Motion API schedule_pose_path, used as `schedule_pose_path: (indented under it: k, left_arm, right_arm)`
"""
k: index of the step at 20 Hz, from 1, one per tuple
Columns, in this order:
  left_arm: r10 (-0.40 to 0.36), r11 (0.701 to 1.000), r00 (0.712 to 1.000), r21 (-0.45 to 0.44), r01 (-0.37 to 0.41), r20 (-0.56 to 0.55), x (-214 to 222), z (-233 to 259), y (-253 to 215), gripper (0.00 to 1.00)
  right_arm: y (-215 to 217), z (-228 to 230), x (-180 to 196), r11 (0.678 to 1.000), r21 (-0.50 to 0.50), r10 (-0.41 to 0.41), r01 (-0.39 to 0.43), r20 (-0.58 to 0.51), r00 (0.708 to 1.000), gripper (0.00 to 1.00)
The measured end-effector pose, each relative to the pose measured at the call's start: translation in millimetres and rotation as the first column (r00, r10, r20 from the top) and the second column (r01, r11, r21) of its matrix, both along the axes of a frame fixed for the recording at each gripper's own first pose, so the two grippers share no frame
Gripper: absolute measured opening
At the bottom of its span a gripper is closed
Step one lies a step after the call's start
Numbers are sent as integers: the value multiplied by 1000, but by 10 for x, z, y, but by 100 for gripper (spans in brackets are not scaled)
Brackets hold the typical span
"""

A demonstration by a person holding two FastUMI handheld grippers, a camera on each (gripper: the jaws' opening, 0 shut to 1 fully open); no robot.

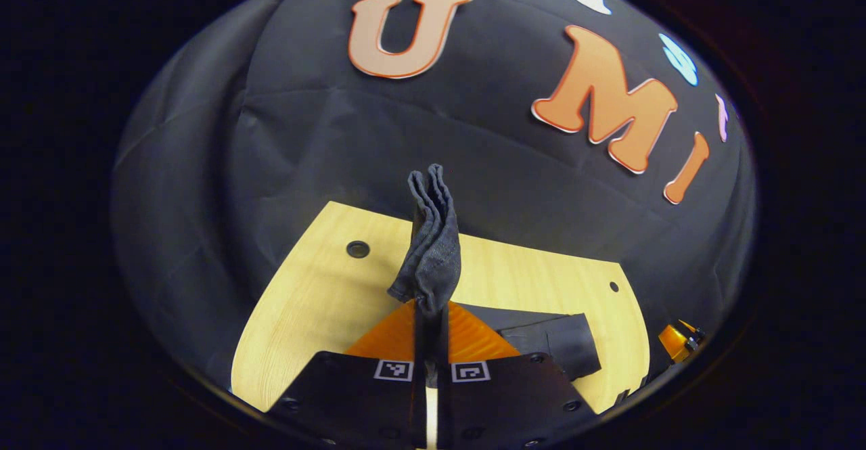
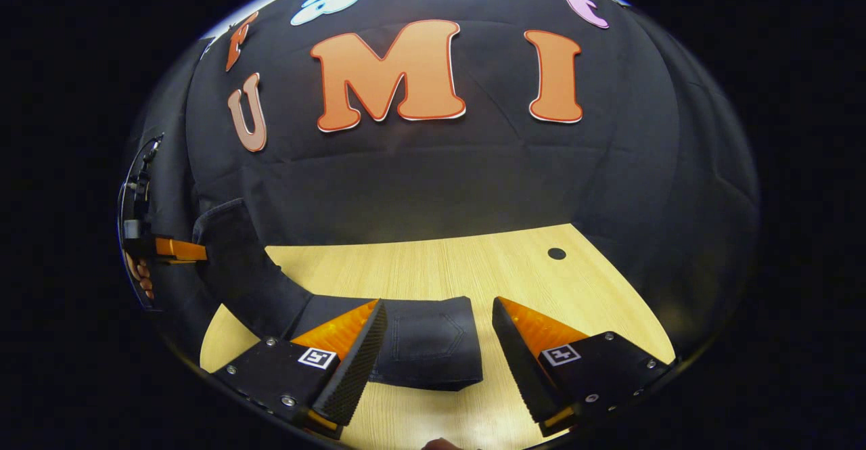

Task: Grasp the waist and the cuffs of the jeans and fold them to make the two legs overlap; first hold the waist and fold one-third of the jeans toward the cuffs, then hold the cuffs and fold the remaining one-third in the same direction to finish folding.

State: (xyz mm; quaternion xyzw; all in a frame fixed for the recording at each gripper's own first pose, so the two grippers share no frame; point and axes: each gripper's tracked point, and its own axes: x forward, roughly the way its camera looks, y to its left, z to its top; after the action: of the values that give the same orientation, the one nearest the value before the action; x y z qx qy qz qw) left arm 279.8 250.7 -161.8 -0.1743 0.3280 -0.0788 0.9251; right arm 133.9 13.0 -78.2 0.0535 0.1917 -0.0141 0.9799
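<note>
Denim jeans (image 2: 419, 342) apparently lie crosswise, cuffs (image 1: 433, 233) raised.

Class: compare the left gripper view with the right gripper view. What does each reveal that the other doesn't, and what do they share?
Left gripper view: the left claw shut on a bunched end of the jeans, held above the table.

Right gripper view: the right claw open over the jeans' flat end, and a hand holding the other claw.

Both: jeans, wooden table, black cloth wall.
</note>
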Motion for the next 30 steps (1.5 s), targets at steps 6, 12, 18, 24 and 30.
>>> schedule_pose_path:
  k: [6, 12, 18, 24, 30]
  left_arm:
    - [-100, 995, 995, 29, 100, -4, -40, 78, -315, 6]
    - [-177, 983, 984, 44, 178, -36, -123, 115, -701, 6]
    - [-224, 970, 970, 73, 230, -91, -228, 57, -1063, 6]
    - [-266, 953, 956, 116, 279, -122, -253, -10, -1316, 6]
    - [-348, 902, 917, 194, 385, -197, -458, -125, -1687, 10]
  right_arm:
    - [-342, -7, 45, 1000, 13, -24, 24, -1, 1000, 95]
    - [-548, -63, 104, 1000, 18, -7, 8, -14, 1000, 95]
    - [-832, -136, 50, 1000, 16, 5, -4, -26, 1000, 95]
    - [-1165, -141, 28, 999, 33, -16, 17, -19, 1000, 95]
    - [-1250, -145, 32, 999, 38, -6, 7, -17, 1000, 95]
